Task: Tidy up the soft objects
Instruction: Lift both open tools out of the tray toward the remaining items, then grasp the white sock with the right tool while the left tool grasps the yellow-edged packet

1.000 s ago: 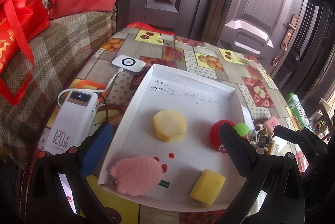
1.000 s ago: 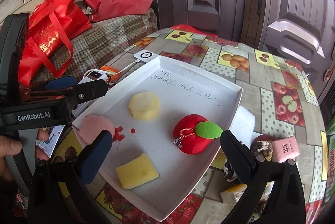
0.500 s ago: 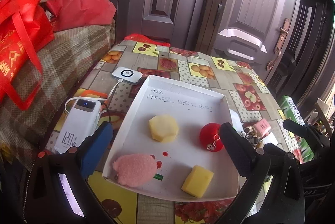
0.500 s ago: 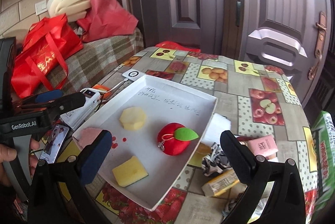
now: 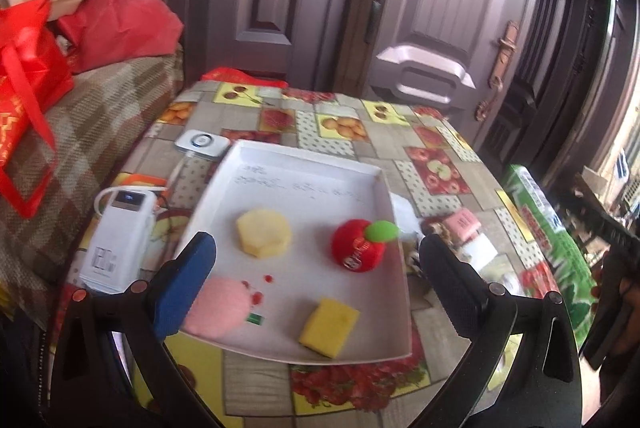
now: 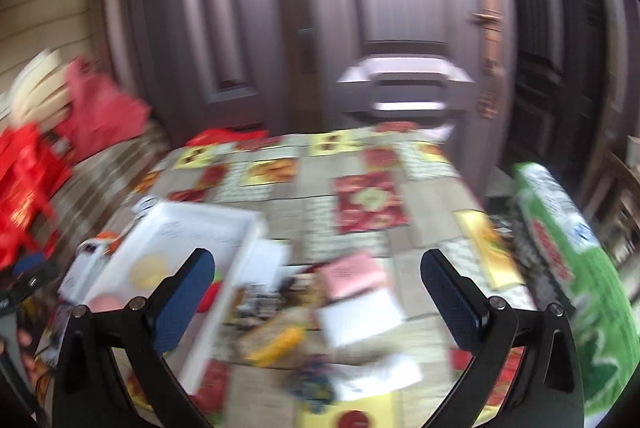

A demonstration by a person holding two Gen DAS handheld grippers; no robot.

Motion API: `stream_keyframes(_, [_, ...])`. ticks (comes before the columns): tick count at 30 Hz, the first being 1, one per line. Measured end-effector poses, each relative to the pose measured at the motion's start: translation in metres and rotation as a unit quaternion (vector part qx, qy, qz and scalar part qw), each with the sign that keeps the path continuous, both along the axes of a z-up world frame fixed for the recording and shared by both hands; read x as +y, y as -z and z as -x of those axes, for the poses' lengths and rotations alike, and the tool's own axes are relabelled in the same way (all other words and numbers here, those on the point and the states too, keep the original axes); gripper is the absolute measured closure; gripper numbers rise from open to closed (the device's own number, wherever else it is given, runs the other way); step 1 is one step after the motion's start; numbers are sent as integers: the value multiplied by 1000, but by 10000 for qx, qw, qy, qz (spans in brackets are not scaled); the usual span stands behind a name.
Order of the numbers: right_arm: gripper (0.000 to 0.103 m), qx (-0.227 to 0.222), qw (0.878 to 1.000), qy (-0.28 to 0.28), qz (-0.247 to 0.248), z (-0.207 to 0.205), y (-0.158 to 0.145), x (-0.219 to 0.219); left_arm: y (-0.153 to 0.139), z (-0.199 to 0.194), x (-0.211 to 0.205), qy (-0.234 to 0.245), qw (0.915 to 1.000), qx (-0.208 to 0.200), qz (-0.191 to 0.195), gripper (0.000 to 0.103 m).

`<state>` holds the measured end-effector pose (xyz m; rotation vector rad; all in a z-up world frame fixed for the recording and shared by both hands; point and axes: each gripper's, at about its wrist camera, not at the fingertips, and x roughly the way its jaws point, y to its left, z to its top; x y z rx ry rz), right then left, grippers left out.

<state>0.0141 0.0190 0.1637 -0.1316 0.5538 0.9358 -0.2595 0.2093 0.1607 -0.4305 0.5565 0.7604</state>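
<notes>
Both wide open and empty, the left gripper faces the white tray squarely (red plush apple ahead-right); the right gripper points past it.

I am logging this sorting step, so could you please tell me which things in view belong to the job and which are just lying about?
Part of the job:
white tray
pale yellow sponge
red plush apple
pink plush pad
yellow sponge block

Lying about:
white power bank
white charger puck
small pink box
green sack
red bags
</notes>
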Motion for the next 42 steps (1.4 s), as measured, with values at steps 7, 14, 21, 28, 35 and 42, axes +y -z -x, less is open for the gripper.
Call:
stream_keyframes(7, [0,398,9973,619,-39,-36,21,-55,23,-59,-30,870,9953,376,171,0])
stream_keyframes(14, [0,490,9962,716,120,-50,39,-92,58,-129,-60,1805,9786,887,429,1])
stream_keyframes(21, [0,693,9961,272,473,-65,59,-93,84,-174,-66,2040,9686,1363,408,1])
stream_keyframes(28, [0,488,9855,-991,1284,-62,93,-53,95,-181,-56,2070,9646,1558,500,1])
stream_keyframes(35, [1,-273,9439,-2459,2188,-46,127,-10,101,-190,-50,2148,9583,1821,482,9])
stream_keyframes(42, [3,-1262,8972,-3313,2633,-25,143,15,113,-214,-53,2484,9446,2074,556,39])
